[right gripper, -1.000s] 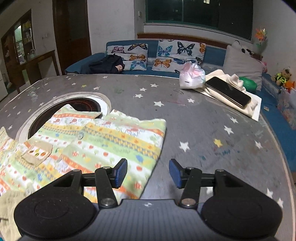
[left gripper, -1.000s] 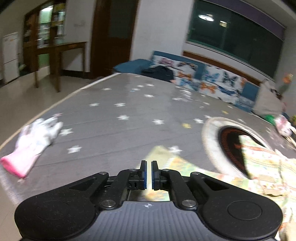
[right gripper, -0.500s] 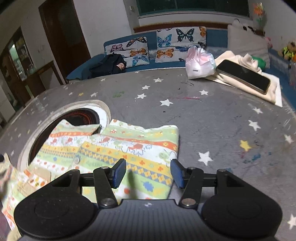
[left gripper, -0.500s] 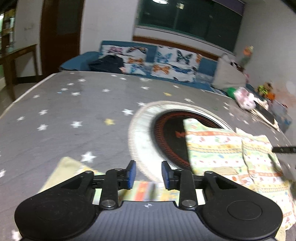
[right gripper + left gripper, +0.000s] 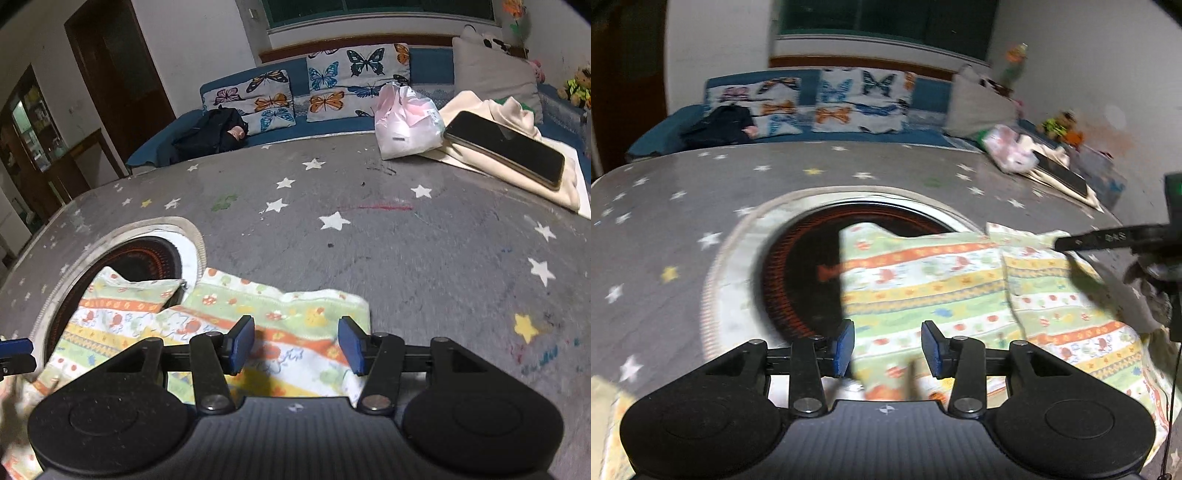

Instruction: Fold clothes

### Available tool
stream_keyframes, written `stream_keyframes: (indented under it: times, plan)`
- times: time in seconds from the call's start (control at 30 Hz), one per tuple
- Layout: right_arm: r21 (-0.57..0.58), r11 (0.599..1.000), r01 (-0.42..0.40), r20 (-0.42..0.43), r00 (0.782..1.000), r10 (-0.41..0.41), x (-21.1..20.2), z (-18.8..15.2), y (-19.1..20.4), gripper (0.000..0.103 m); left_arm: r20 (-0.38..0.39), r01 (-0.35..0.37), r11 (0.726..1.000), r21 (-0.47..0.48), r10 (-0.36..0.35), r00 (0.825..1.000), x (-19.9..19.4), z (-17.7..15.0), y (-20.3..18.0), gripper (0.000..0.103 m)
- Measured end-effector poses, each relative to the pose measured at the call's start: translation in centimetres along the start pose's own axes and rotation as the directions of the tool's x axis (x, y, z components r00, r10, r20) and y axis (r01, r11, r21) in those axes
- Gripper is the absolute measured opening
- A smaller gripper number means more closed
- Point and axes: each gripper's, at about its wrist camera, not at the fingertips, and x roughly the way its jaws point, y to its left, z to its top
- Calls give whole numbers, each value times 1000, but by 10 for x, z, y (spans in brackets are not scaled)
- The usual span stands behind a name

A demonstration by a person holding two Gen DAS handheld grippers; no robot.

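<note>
Left hand-held gripper point(image 5: 887, 348) and right hand-held gripper point(image 5: 296, 344) both gape wide, empty, over shirt point(image 5: 288, 325) on worktop point(image 5: 424, 240).

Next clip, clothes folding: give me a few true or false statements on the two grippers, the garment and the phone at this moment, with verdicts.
1. The left gripper is clamped on the garment. False: its jaws are open, nothing between the pads.
2. The right gripper has open jaws over the garment's edge. True.
3. The phone lies on a cream cloth. True.
4. The garment covers the whole dark ring in the table. False: only part; the ring's far side shows.
5. The pink bag sits on the garment. False: it sits far off, beside the phone.
</note>
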Motion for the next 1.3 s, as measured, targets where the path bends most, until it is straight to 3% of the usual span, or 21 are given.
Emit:
stream_keyframes:
  times: [0.27,0.43,0.6,0.77,1.0,1.3]
  plan:
    - [-168,981,98,38,995,-93,7,4,24,52,-42,94,995,38,-92,995,45,29,-33,41]
    - [-239,971,28,41,999,-19,1,0,45,53,-71,120,992,45,-116,991,74,45,-44,31]
    - [-290,956,-35,9,999,39,6,-7,63,53,-88,139,990,13,-137,987,97,53,-46,30]
    - [-300,953,-44,-4,999,45,14,-11,69,53,-69,165,986,-17,-166,984,112,60,-49,32]
    - [-335,942,-27,16,999,35,18,-16,76,54,-34,167,985,-38,-168,985,118,66,-53,33]
    - [-368,929,-28,26,999,40,1,-22,87,54,-24,140,990,1,-140,990,81,64,-42,42]
